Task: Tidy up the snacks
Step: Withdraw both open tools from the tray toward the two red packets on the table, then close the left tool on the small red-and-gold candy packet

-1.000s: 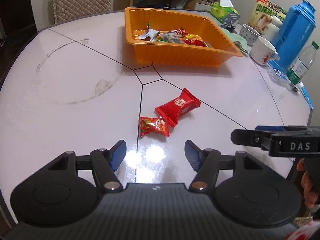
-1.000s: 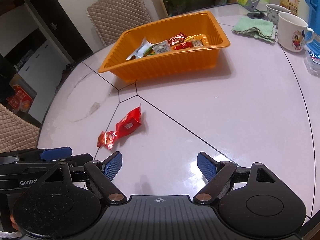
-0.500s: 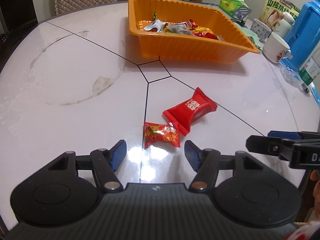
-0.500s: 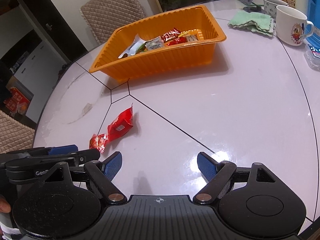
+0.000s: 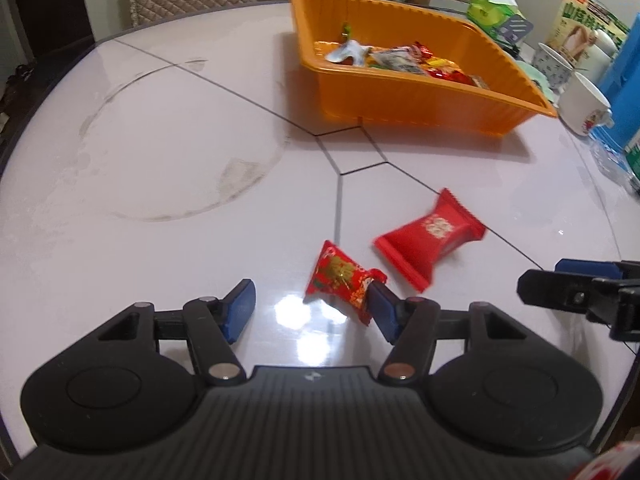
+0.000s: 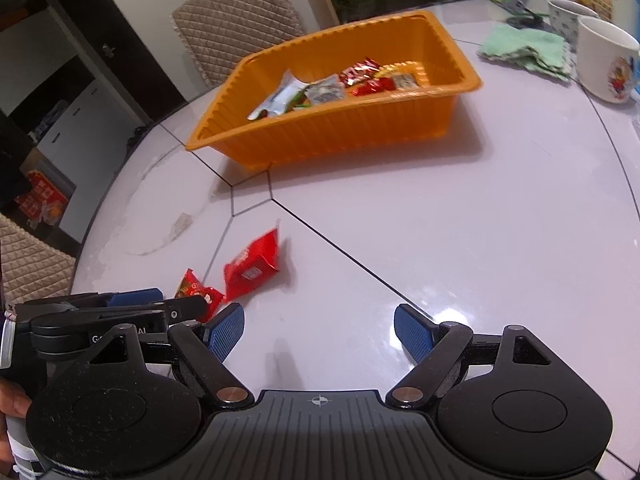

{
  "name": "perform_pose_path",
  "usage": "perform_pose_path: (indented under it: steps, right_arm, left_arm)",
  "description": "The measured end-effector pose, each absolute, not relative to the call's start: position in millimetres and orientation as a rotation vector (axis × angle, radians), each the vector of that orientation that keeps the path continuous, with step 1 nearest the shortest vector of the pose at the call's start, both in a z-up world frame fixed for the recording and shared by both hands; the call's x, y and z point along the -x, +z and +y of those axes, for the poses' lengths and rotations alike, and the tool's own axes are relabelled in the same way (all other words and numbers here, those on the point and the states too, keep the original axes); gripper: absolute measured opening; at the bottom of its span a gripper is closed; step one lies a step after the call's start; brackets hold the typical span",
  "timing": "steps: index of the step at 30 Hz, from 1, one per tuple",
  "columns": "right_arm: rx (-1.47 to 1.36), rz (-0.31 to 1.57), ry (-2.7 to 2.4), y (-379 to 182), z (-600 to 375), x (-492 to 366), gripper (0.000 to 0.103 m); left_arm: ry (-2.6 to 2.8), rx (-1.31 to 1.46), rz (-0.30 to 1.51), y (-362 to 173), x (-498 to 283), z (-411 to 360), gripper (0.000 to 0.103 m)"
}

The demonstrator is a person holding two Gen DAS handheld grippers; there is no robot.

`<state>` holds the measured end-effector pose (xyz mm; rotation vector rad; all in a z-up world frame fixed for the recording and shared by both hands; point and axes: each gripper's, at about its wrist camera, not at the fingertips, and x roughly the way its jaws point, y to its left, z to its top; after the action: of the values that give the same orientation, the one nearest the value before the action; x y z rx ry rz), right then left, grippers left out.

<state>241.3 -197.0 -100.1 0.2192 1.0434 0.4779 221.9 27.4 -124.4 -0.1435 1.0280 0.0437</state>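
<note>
Two red snack packets lie on the pale table. The small one (image 5: 340,276) (image 6: 196,290) lies between my left gripper's (image 5: 310,306) open jaws, against the right blue pad (image 5: 382,312). The bigger red packet (image 5: 430,240) (image 6: 254,266) lies just beyond, to the right. An orange tray (image 5: 404,92) (image 6: 332,136) with several snacks stands farther back. My right gripper (image 6: 320,334) is open and empty over bare table, right of the packets; it shows in the left wrist view (image 5: 576,292).
White mugs (image 5: 580,104) (image 6: 608,60), a blue jug (image 5: 624,92), a green cloth (image 6: 524,50) and a tissue box (image 5: 492,12) stand at the back right. A quilted chair (image 6: 236,20) stands behind the tray. The table edge curves at the left.
My left gripper has moved forward, so the small red packet now lies between its fingers. My right gripper has moved forward and left toward the packets. Both stay open.
</note>
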Motion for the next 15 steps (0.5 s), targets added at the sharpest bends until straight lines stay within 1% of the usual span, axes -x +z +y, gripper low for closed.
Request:
perform_pose_path:
  steps: [9,10,12,15]
  right_arm:
    - [-0.206,1.012,0.567,-102,-172,-250,0.081]
    - [-0.207,1.011,0.578,-103,-170,-251,0.079]
    - [-0.208,1.018,0.596,-104,-164,-252,0.065]
    - [-0.227,1.044,0.604,-110,-157,-254,0.063]
  left_arm:
    - [0.108,0.142,1.021,-122,-216,51,0.060]
    - [0.118,0.146,1.023,-122,-216,54,0.060]
    - [0.132,0.156,1.025,-122,-215,60,0.059]
    - [0.122,0.163,1.021,-119,-214,63,0.059]
